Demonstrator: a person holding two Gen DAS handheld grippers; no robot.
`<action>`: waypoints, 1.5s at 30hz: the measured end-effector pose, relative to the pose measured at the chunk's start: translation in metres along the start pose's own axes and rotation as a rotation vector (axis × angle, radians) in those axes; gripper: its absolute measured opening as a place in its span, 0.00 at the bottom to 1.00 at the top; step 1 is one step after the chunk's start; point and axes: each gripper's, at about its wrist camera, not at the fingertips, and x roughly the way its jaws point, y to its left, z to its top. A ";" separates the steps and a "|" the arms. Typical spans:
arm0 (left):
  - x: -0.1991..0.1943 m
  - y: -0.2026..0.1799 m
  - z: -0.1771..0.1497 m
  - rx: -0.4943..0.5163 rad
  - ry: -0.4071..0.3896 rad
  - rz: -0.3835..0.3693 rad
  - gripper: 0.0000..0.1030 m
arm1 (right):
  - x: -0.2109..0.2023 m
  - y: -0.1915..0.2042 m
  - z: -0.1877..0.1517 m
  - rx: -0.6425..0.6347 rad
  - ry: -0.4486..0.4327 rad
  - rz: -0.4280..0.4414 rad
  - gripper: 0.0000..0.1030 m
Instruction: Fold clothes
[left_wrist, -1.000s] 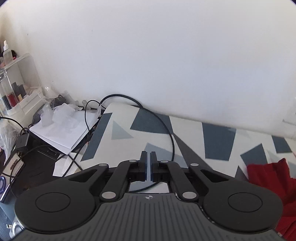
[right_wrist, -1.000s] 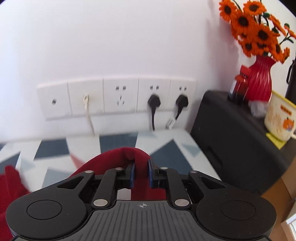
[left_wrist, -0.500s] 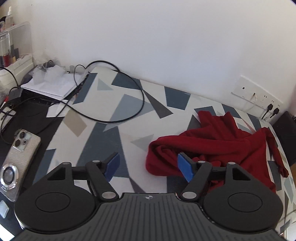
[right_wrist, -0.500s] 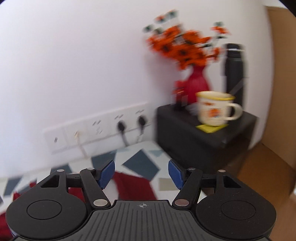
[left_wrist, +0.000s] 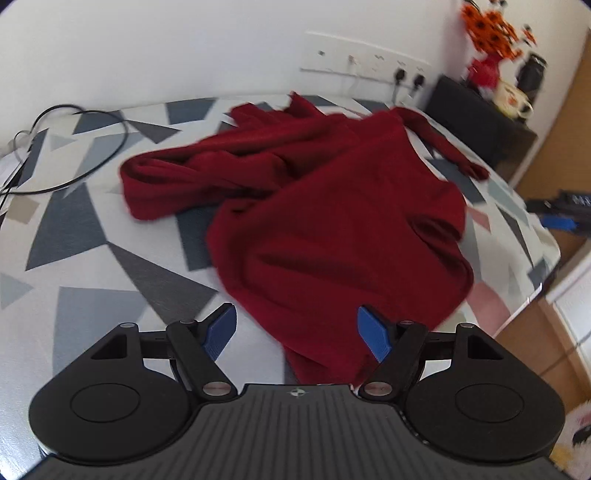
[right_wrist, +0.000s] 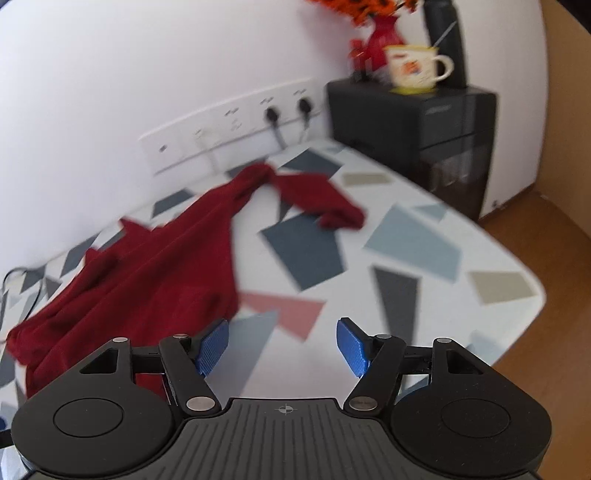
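A dark red garment (left_wrist: 332, 206) lies crumpled on the table's patterned cloth (left_wrist: 92, 306), one sleeve trailing toward the wall sockets. My left gripper (left_wrist: 297, 328) hovers over the garment's near edge. Its jaws are opening, and red cloth shows in the gap below the blue pads (left_wrist: 219, 328), which do not press on it. In the right wrist view the garment (right_wrist: 147, 273) lies to the left, its sleeve end (right_wrist: 340, 214) curled mid-table. My right gripper (right_wrist: 282, 345) is open above bare tablecloth (right_wrist: 406, 243), nothing between its fingers.
A black cable (left_wrist: 92, 147) loops at the table's far left. A socket strip (right_wrist: 229, 122) runs along the wall. A black cabinet (right_wrist: 424, 122) at the right holds a mug (right_wrist: 413, 66), red vase (right_wrist: 380, 29) and dark bottle (right_wrist: 443, 37). The table's rounded edge (right_wrist: 532, 295) meets wooden floor.
Both grippers went from shut to open. The right one let go of the red cloth and drew back. The left one swung right, from the cable end to above the garment.
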 end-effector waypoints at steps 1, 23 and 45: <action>0.003 -0.014 -0.006 0.053 0.001 0.015 0.72 | 0.012 0.015 -0.009 -0.023 0.030 0.035 0.60; 0.012 0.001 -0.028 -0.158 0.015 0.292 0.31 | 0.052 -0.038 0.022 -0.067 0.031 -0.025 0.13; 0.036 -0.051 -0.036 0.060 -0.089 0.348 0.68 | 0.053 -0.051 -0.036 -0.353 0.050 -0.101 0.52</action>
